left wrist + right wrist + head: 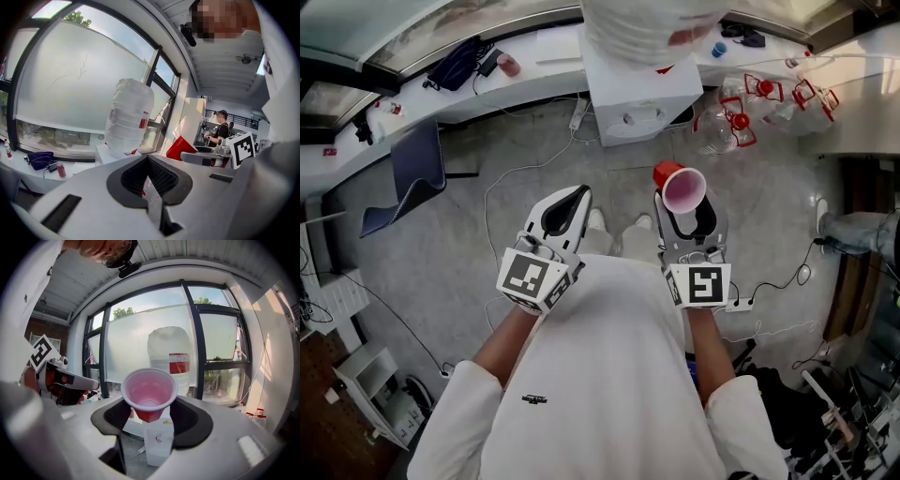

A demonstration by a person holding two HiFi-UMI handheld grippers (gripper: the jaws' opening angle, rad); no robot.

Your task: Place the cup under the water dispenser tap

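A red plastic cup [680, 186] with a pale pink inside stands upright between the jaws of my right gripper [682, 208], which is shut on its lower wall. In the right gripper view the cup [149, 394] fills the middle above the right gripper [149, 412]. Straight ahead is the white water dispenser [642, 94], seen as a cabinet [161, 439] with a large bottle [169, 357] on top. My left gripper [572, 199] is level with the right, its tips together on nothing. In the left gripper view, the left gripper [148, 159] points at the bottle [129, 117].
Several empty water bottles [741, 117] with red caps lie on the floor right of the dispenser. A white counter [534, 56] runs under the windows. A blue chair [412, 173] stands at left. Cables and a power strip [739, 305] lie on the floor. A person [219, 131] stands far off.
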